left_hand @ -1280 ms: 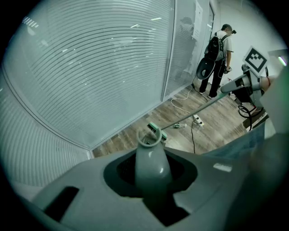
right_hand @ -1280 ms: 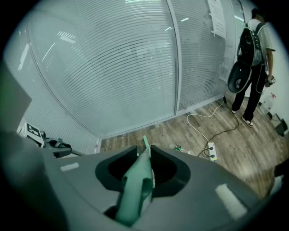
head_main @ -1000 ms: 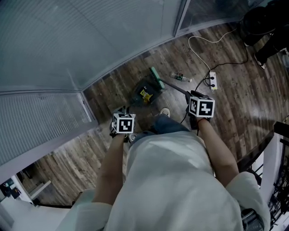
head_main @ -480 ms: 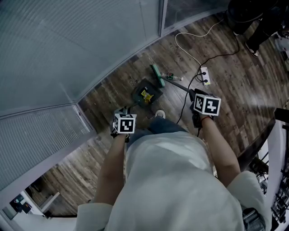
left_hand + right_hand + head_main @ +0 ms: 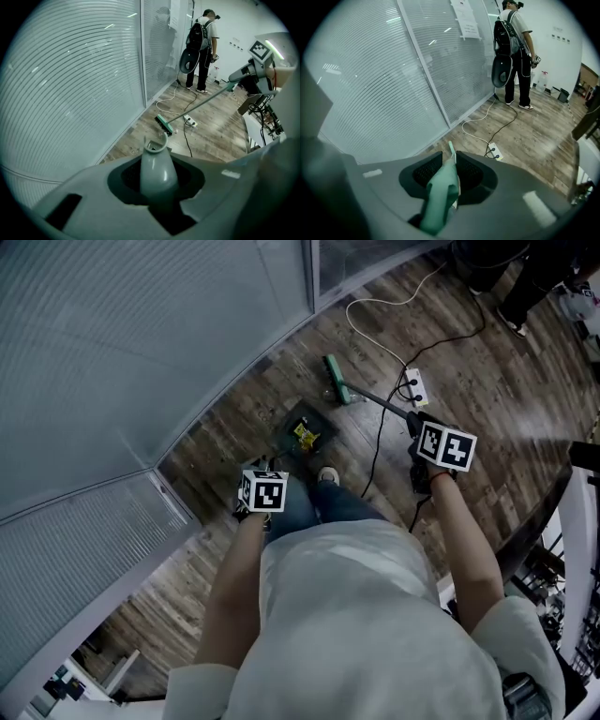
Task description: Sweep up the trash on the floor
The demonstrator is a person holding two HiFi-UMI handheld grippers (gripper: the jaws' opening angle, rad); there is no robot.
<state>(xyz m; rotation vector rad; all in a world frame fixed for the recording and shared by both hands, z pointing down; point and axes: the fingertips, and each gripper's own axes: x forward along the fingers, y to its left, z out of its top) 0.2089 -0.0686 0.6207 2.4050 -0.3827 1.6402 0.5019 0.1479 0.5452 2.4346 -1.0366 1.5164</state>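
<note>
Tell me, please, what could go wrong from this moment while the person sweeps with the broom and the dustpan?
1. The broom head lies close to the power strip; a wide stroke could probably hit it and drag it.
2. The black cable runs along the floor beside the person's shoe; a step might catch it.
3. The dustpan holds a yellow scrap; if the left gripper tilts the dustpan, the scrap could slide out.
</note>
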